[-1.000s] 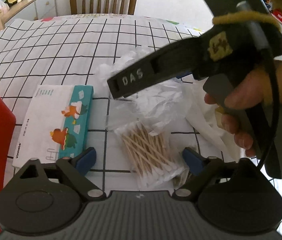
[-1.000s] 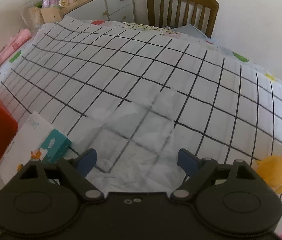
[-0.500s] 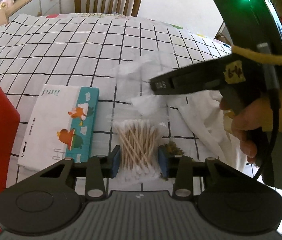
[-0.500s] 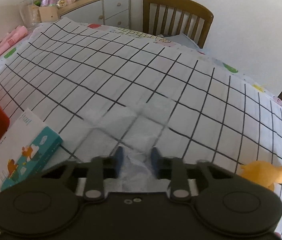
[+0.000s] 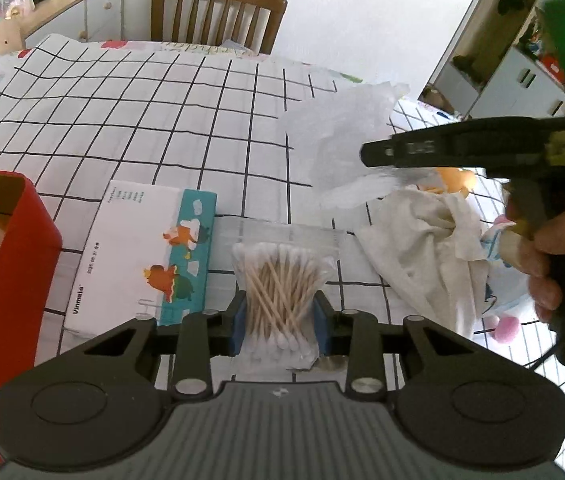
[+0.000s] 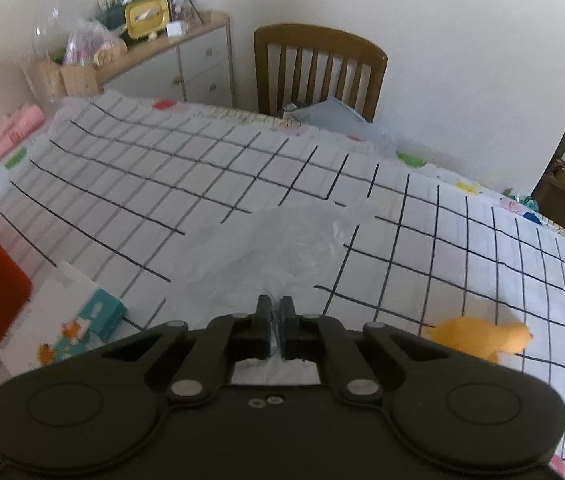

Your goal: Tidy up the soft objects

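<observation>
Both grippers were wide open a second ago. Now the left gripper (image 5: 280, 322) is closing on the cotton swab bag (image 5: 280, 280) near the tissue pack (image 5: 138, 256) — the right gripper (image 6: 275, 320) pinches the clear plastic bag (image 6: 282, 240), lifted right of it.

Taking the tissue pack (image 5: 138, 256) as landmark: beyond it, toward the chair (image 5: 218, 12), the checked tablecloth (image 5: 122, 120) lies bare and wide, room for a gripper to pass. Close on its left the red box (image 5: 10, 264) walls off that side. To its right lie the bag of cotton swabs (image 5: 282, 280) just beside it, then the crumpled white cloth (image 5: 426, 248), with the lifted clear plastic bag (image 5: 342, 140) and the right gripper (image 6: 275, 312) hanging above them.
</observation>
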`<state>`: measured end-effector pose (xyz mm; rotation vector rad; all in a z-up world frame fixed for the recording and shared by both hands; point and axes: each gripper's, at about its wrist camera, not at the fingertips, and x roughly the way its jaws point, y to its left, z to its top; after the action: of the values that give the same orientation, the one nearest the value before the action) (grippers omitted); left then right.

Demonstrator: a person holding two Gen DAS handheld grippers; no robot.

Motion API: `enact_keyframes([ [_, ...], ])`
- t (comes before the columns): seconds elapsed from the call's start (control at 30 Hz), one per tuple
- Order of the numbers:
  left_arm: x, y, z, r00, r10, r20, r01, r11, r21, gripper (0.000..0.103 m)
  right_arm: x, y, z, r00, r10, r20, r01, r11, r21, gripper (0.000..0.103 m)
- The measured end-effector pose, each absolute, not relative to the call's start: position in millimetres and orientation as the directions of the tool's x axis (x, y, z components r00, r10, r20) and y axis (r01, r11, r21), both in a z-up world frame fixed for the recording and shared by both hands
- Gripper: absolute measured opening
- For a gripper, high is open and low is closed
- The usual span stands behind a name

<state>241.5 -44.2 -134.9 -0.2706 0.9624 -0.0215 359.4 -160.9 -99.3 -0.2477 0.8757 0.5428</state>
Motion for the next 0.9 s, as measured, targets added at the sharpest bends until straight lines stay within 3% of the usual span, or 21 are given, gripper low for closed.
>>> enact_keyframes([
  [0.23,224,-28,-126,0.576,-0.193,-0.794,-0.091,0.951,-0.296,0.032,334,-173,-75,0.496,0.4,-0.77,-0.573,0.818,0.056,0.003],
  [0.5,184,-32,-135,0.529,-0.187,-0.828,-0.007,0.974,-0.225,0.032,286,-192,-63,0.453,0.437,-0.777,-0.598,0.796,0.099,0.003],
  [0.83,166,-34,-146,0.482,-0.217,-0.849,0.008,0.97,-0.243,0.033,235,-211,-74,0.411,0.432,-0.803,-0.588,0.798,0.128,0.003],
  [0.9,166,-33,-145,0.479,-0.21,-0.853,0.001,0.971,-0.238,0.043,229,-215,-76,0.406,0.433,-0.805,-0.582,0.801,0.138,0.003],
])
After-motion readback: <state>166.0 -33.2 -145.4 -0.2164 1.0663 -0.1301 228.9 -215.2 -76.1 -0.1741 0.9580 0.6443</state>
